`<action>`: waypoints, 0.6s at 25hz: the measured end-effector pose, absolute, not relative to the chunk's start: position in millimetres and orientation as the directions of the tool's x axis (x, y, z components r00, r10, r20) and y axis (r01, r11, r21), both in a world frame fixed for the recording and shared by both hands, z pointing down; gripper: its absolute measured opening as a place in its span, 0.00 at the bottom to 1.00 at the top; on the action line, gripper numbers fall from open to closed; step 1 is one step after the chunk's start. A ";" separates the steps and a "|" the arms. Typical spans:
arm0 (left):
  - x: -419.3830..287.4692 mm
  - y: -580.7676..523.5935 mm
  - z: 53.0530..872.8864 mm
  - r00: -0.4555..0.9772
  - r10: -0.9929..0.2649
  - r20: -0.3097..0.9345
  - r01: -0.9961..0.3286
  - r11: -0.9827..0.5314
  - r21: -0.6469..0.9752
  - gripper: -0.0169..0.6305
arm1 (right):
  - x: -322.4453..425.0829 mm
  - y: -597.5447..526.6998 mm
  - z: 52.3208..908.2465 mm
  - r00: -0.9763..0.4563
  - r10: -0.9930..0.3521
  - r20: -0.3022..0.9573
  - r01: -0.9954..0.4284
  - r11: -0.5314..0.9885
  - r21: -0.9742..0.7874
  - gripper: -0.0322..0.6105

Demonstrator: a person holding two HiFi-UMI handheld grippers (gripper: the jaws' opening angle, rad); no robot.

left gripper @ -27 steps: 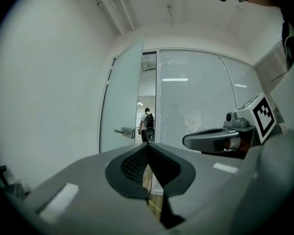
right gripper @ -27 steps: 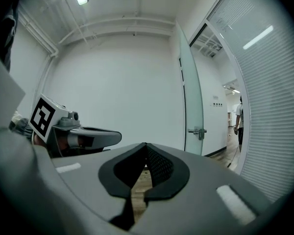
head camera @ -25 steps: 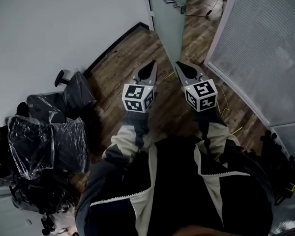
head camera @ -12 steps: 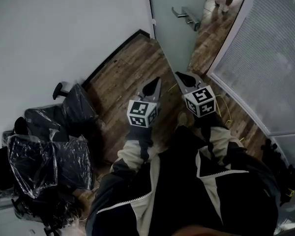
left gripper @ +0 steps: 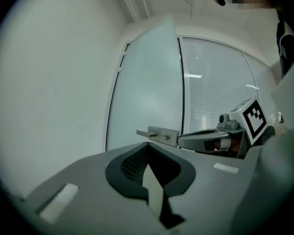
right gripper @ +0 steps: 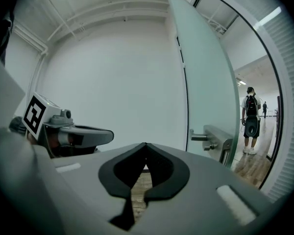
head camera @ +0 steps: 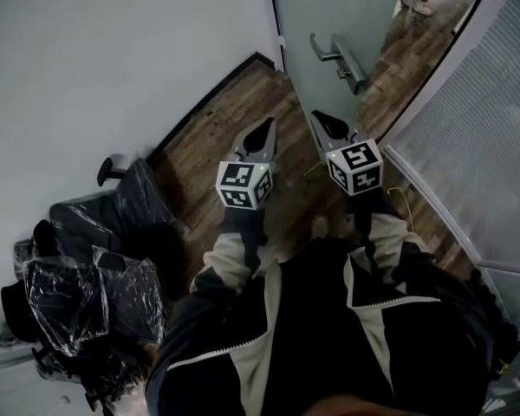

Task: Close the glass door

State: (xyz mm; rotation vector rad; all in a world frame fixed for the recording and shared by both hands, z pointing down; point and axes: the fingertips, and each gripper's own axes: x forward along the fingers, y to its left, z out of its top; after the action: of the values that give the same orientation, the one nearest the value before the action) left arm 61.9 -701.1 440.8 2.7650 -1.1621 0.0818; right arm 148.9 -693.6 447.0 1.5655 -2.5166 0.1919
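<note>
The frosted glass door (head camera: pixel 325 16) stands ajar at the top of the head view, its metal lever handle (head camera: pixel 336 55) facing me. My left gripper (head camera: pixel 263 130) and right gripper (head camera: pixel 320 120) are side by side above the wooden floor, both shut and empty, pointing at the door and short of it. The right one is nearer the handle. In the left gripper view the door (left gripper: pixel 147 87) and handle (left gripper: pixel 158 133) lie straight ahead of the closed tips (left gripper: pixel 147 144). In the right gripper view the handle (right gripper: pixel 210 137) is to the right of the tips (right gripper: pixel 146 145).
A white wall (head camera: pixel 113 59) runs along the left. Plastic-wrapped office chairs (head camera: pixel 91 284) crowd the lower left. A glazed partition with blinds (head camera: pixel 494 120) bounds the right. A yellow cable (head camera: pixel 400 194) lies on the floor. A person (right gripper: pixel 250 122) stands beyond the doorway.
Both grippers and the person holding them have moved forward toward the door. The door and its handle now sit lower and larger in the head view. Both grippers stay shut.
</note>
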 end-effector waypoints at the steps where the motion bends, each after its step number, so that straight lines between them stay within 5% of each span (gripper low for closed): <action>1: 70.9 -713.3 438.9 0.700 -0.707 0.103 -0.714 -0.692 0.108 0.03 | 158.7 -704.7 445.6 -0.427 -0.880 0.209 -0.901 0.434 -0.014 0.06; 15: 134.4 -805.2 438.6 0.812 -0.573 0.106 -0.583 -0.801 0.136 0.03 | 220.5 -774.6 442.2 -0.242 -0.947 0.211 -0.970 0.243 -0.023 0.06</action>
State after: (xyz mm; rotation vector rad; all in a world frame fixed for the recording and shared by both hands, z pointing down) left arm 134.4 -805.2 438.6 2.8351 -0.9110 0.0887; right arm 220.5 -774.6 442.2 1.8306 -2.3512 0.2237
